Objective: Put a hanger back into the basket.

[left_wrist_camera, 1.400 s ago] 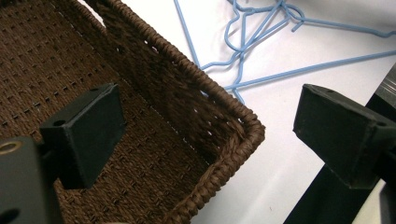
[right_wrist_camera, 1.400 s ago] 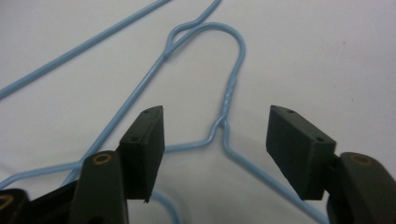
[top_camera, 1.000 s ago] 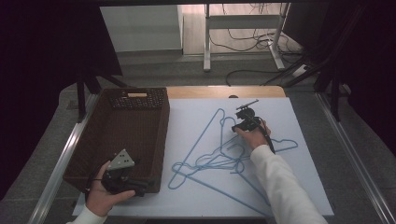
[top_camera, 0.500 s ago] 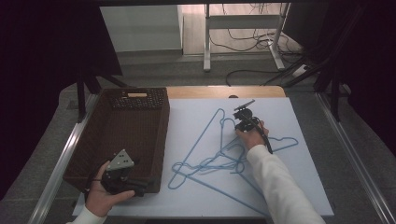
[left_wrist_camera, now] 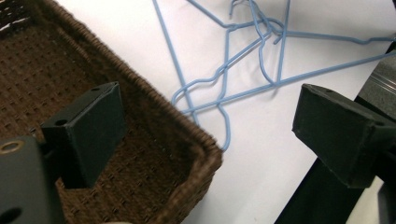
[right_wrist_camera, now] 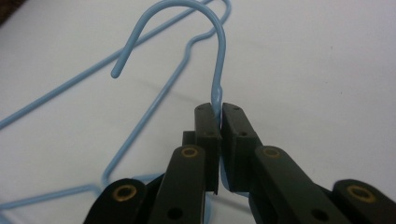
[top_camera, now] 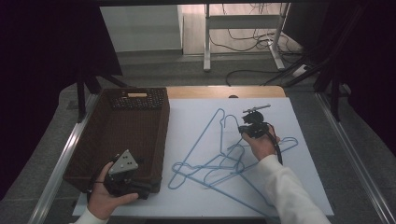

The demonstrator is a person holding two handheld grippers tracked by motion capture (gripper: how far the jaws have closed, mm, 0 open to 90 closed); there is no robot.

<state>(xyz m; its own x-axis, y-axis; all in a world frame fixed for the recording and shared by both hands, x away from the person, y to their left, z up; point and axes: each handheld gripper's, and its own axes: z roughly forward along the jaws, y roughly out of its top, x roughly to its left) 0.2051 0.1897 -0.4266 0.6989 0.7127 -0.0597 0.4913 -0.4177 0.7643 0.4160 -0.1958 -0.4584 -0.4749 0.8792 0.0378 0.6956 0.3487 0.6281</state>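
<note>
White mat [top_camera: 196,196] clear at front; right gripper [right_wrist_camera: 219,116] fingers clamp hanger [right_wrist_camera: 219,60]; left gripper [left_wrist_camera: 205,121] wide.

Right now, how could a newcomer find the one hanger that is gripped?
Start at the white sheet right of the brown wicker basket, where blue wire hangers lie tangled. The gripped hanger is the one whose hook neck is pinched in the right gripper; the other hangers lie untouched.

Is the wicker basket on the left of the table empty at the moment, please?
Empty as far as shown: the wicker basket has a bare woven floor in the high view, though the left gripper hides its near corner.
</note>
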